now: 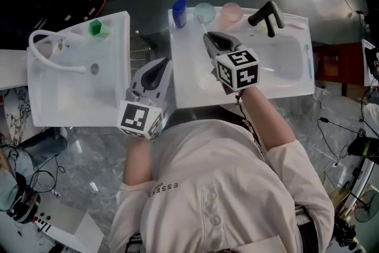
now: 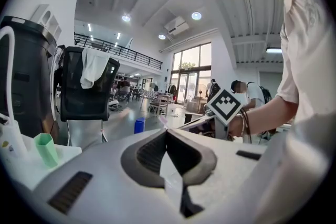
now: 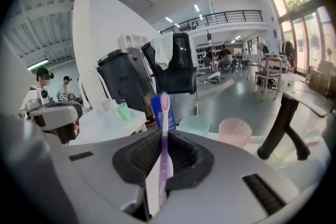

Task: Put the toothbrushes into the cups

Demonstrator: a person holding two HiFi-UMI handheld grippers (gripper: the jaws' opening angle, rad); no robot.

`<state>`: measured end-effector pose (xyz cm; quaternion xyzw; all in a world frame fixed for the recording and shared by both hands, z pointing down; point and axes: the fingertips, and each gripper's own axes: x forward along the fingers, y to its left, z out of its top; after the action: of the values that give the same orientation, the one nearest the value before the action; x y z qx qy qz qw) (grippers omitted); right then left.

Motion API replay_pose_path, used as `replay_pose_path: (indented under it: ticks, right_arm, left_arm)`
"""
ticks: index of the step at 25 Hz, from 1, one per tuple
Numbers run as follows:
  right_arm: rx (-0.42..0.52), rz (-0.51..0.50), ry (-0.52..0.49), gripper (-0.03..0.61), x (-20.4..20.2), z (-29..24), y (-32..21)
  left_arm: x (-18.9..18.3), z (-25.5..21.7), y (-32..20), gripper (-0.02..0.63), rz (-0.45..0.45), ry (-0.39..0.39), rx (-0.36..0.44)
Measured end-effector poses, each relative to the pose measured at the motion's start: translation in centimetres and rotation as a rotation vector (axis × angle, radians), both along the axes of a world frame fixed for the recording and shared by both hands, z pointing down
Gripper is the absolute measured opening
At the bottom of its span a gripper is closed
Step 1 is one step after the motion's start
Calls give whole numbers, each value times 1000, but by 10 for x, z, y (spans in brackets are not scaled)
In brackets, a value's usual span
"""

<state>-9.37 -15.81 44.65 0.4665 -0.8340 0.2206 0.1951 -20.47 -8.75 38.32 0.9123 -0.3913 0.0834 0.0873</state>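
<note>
Two white sinks (image 1: 41, 98) (image 1: 284, 77) stand side by side.
One green cup (image 1: 96, 27) sits on the left sink; left gripper (image 1: 161, 66) jaws pressed together, empty; right gripper (image 1: 208, 38) pinches one purple toothbrush (image 3: 164, 134) near one teal cup (image 1: 204, 11) and one pink cup (image 1: 231, 11).

Big open lab hall: two loose sinks (image 1: 71, 98), floor cables (image 1: 37, 176), mezzanine rail (image 2: 113, 50), tall windows (image 2: 191, 68) (people (image 2: 252, 94) working behind).
</note>
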Motion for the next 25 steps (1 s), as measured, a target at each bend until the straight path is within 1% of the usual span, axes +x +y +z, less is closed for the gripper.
replay_pose_path:
  ticks: [5,9,11,15,19,22,25]
  right_arm:
    - [165,-11,-83,48,13,-44,-31]
    - [312,-43,-142,48,17,-70,-53]
    - [359,-59,-159,48,16,-76,-63]
    - [383,-51,-220,48,17,-75,-86]
    - [423,-18,-281,48,17,-70,-102]
    - [441,6,-286,48,16,-60,-113]
    - [419,21,-267,48,16,-44,-118]
  left_arm:
    - [13,-7,-10,0,-23,-10,19]
    - [20,-7,-19,2,-35,-13,15]
    - [21,-6,-24,2,-44,-14,10]
    - [19,-5,-34,2,-69,-2,7]
    - [15,-2,-42,0,-91,11,6]
    - [10,4,-48,0,-107,7,-8]
    - [7,11,-51,2,-122,4,-31]
